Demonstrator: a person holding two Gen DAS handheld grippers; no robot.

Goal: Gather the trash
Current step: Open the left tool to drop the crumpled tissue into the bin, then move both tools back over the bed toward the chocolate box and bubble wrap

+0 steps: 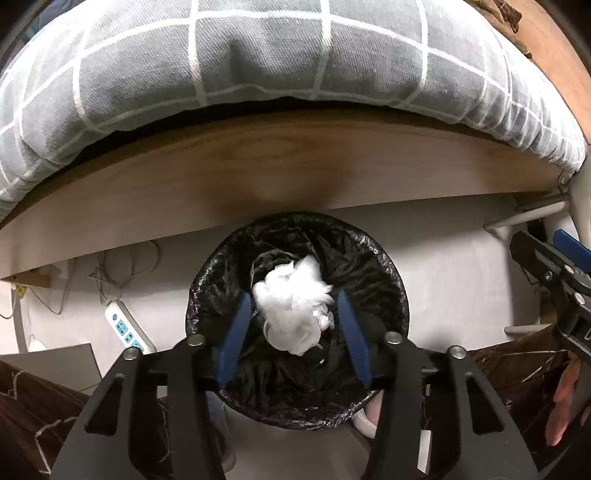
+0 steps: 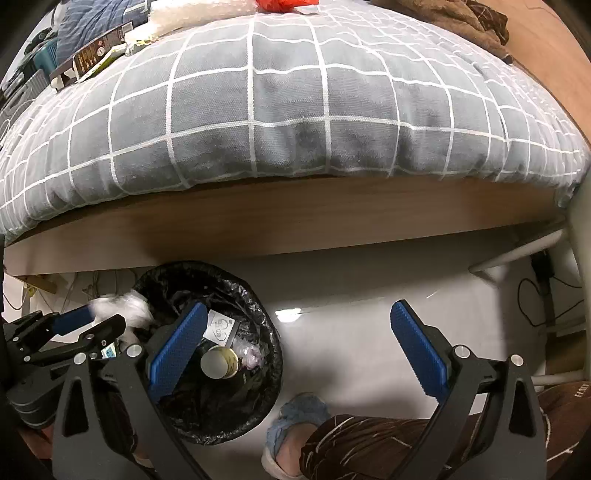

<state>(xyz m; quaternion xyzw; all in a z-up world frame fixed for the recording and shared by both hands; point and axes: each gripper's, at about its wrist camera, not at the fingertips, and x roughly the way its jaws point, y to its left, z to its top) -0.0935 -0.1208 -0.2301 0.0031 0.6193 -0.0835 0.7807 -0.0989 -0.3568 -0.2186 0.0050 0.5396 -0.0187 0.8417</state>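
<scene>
The left gripper [image 1: 295, 317] held a crumpled white tissue wad [image 1: 295, 310] above the black-lined round bin [image 1: 391, 280]; the right gripper [image 2: 299, 347] gaped wide; no writing was legible.

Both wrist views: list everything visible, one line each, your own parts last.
Trash bin: one, black liner, on floor beside bed.
White wad: one, white, between left tool's fingers over the bin.
Can: one, pale top, inside bin.
Card: one, white, inside bin.
Bedcover: one, grey with white grid, on bed.
Bed frame: one, wood.
Power strip: one, white, floor left of bin.
Red item: one, far side of bed.
Slipper: one, blue, on person's foot.
Left tool: blue pads, around wad.
Right tool: blue pads, open, empty.
</scene>
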